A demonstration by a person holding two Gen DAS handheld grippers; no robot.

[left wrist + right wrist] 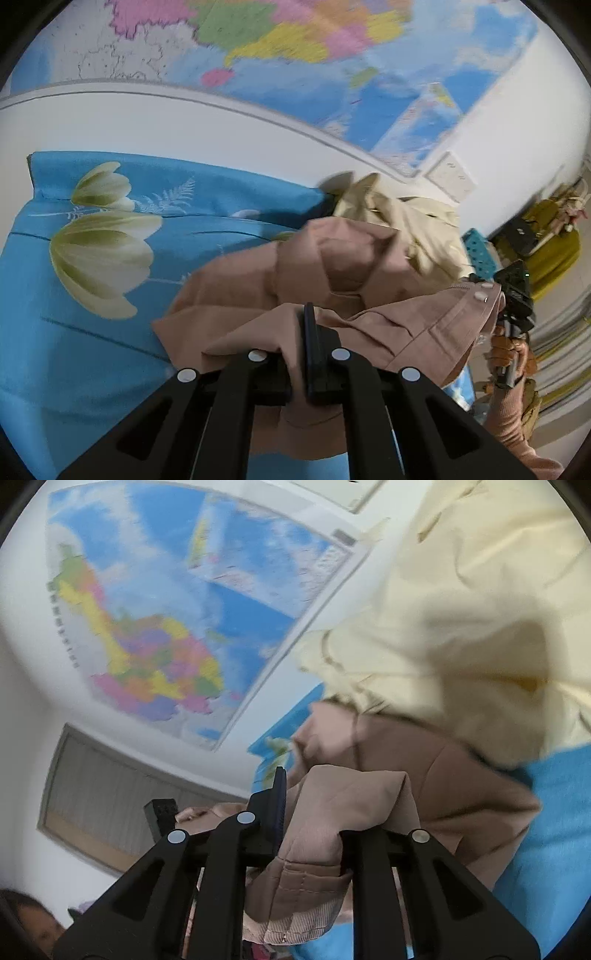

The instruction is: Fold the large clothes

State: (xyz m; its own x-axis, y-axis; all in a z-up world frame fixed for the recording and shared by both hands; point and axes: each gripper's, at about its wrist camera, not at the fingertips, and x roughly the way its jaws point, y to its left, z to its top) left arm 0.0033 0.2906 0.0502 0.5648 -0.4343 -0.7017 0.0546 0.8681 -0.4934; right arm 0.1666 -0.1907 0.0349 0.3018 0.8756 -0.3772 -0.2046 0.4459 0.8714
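Observation:
A dusty-pink garment (332, 266) hangs stretched between my two grippers above a blue bedsheet (92, 332) printed with white tulips. My left gripper (301, 325) is shut on a bunched fold of it. In the left wrist view my right gripper (515, 295) pinches the garment's buttoned edge at the far right. In the right wrist view the pink garment (443, 786) is draped over my right gripper (325, 797). It hides one finger, and a stitched hem hangs below between the jaws. A cream garment (406, 221) lies crumpled behind the pink one.
A large coloured wall map (332, 55) hangs behind the bed. A teal basket (480, 251) and a yellow-green seat (554, 240) stand off the bed's right end. A window with blinds (110, 794) shows in the right wrist view, and a person's head (33, 919) at the lower left.

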